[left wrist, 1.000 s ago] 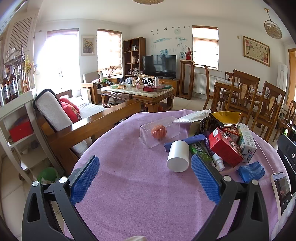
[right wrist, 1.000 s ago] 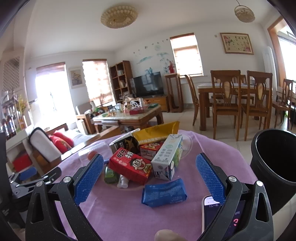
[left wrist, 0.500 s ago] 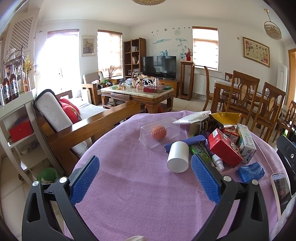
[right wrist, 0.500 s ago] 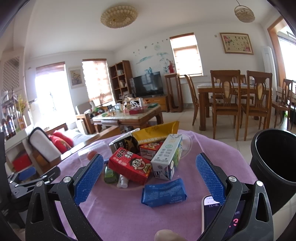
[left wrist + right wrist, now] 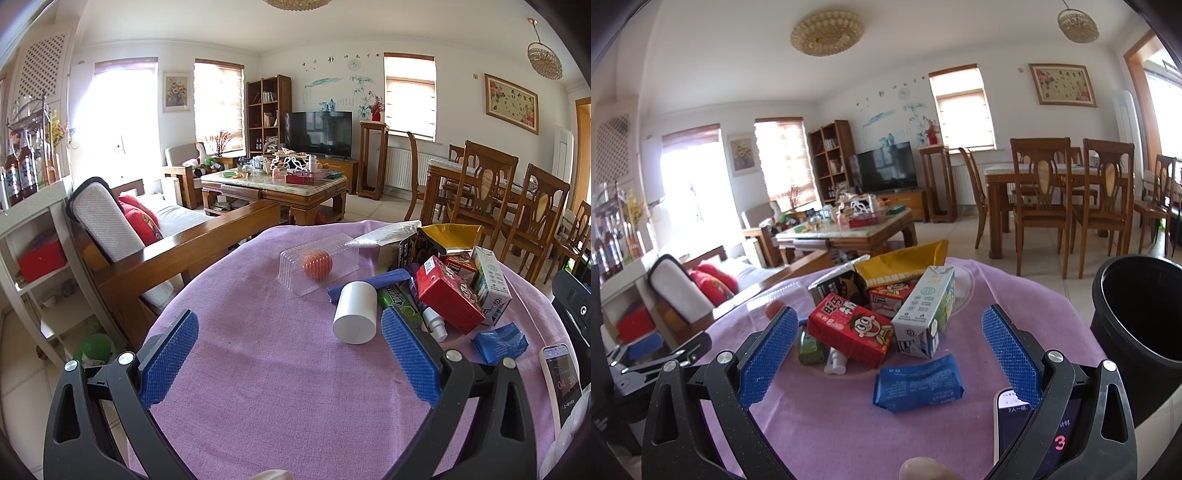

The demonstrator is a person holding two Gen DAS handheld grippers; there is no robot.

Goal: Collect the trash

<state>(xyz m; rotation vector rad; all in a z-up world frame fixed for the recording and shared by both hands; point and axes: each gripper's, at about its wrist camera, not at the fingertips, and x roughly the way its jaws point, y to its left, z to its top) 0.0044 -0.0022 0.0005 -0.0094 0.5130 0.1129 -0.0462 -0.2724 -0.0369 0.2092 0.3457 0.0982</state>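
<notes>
Trash lies piled on a round table with a purple cloth (image 5: 258,387). A white cup (image 5: 355,312) lies on its side just ahead of my left gripper (image 5: 288,350), which is open and empty. Beside it are a clear plastic box (image 5: 319,263) with an orange ball inside, a red carton (image 5: 448,299) and a white milk carton (image 5: 493,286). My right gripper (image 5: 886,350) is open and empty, with a blue wrapper (image 5: 918,382) between its fingers, behind it the red carton (image 5: 849,328), the milk carton (image 5: 923,317) and a yellow bag (image 5: 905,262).
A black trash bin (image 5: 1141,332) stands right of the table. A phone (image 5: 1015,424) lies at the table's front right edge, also in the left view (image 5: 559,384). A wooden sofa (image 5: 166,254) is left of the table, dining chairs (image 5: 517,206) to the right.
</notes>
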